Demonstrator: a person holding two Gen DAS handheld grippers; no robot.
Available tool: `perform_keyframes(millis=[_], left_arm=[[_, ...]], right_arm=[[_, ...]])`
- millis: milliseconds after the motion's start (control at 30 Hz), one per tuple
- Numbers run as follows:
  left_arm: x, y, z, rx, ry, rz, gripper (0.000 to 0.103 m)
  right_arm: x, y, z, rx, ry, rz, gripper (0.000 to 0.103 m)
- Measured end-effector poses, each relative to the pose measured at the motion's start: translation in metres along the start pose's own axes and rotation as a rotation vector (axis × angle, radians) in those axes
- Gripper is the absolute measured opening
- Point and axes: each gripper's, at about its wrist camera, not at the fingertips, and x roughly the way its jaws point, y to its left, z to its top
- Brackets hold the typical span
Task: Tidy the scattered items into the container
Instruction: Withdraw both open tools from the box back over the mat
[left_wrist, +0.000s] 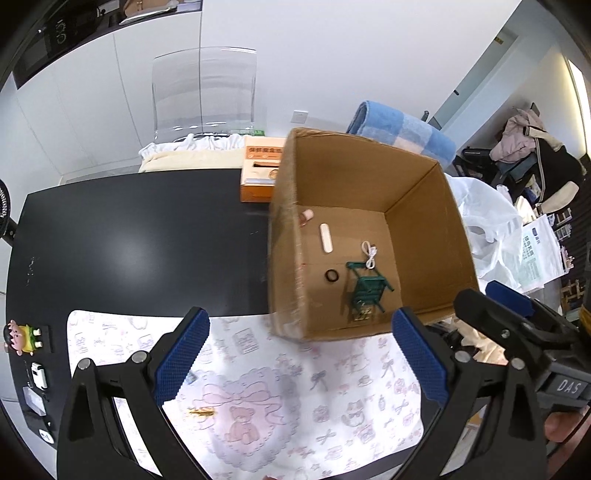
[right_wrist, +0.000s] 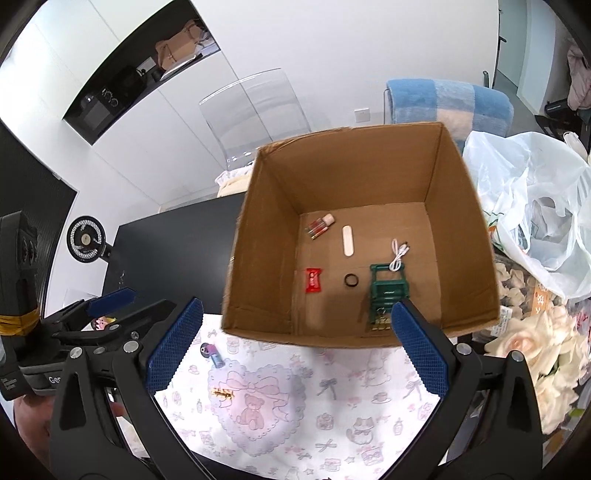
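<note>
**Box mostly filled, two bits left on the mat**

Cardboard box (right_wrist: 354, 236) was the thing to steer by, open at the top and sitting on the black table (left_wrist: 147, 229) with its near edge over the pink printed mat (right_wrist: 295, 406).

Far left of the box, at the table's edge, sat a little cartoon figure (left_wrist: 20, 338) and a small white gadget (left_wrist: 38, 374). The left gripper (left_wrist: 299, 365) hung over the mat just in front of the box, blue pads (left_wrist: 181, 358) wide apart, gripping nothing. On the mat, in front of the box's left corner, lay a small purple tube (right_wrist: 215, 355), and a bit nearer to the camera a gold clip (right_wrist: 221, 395).

Inside the box, going left to right from the right wrist view: a red packet (right_wrist: 313, 280), a small clear bottle (right_wrist: 320, 226) up by the back wall, a white stick (right_wrist: 348, 235), a black ring (right_wrist: 351, 279), a green toy cart (right_wrist: 386, 295) and a coiled white cable (right_wrist: 398, 254) touching the cart's top end.

The right gripper (right_wrist: 295, 362) was over the mat too, in front of the box, fingers spread and empty. Behind the box on its left stood an orange carton (left_wrist: 258, 170). Right of the box was a heap of white plastic bags (right_wrist: 535, 206).
</note>
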Motion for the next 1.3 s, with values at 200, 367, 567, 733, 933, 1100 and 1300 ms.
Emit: perform_keyframes(millis=[200,367,567,733,933,1100,1300], left_arm=[[-0.015,0.04,-0.016,-0.009,0.005,0.004,0.099],[-0.029,0.071,-0.029,-0.021,0.009,0.0,0.099],[-0.04,0.104,-0.045,-0.029,0.017,0.003,0.099],[-0.044,0.128,-0.057,-0.035,0.032,-0.007,0.099],[-0.045,0.147,-0.069,-0.014,0.055,-0.007,0.099],[-0.041,0.16,-0.079,0.009,0.075,-0.012,0.099],[-0.034,0.173,-0.092,0.067,0.076,-0.015,0.099]], right_arm=[[0.001,0.035,-0.011,-0.03,0.013,-0.018,0.103],[0.0,0.065,-0.018,-0.048,0.018,-0.029,0.103],[0.0,0.096,-0.027,-0.065,0.023,-0.039,0.103],[0.003,0.117,-0.038,-0.069,0.035,-0.055,0.103],[0.009,0.133,-0.052,-0.062,0.05,-0.068,0.103],[0.018,0.142,-0.065,-0.044,0.065,-0.078,0.103],[0.033,0.148,-0.08,-0.027,0.088,-0.101,0.103]])
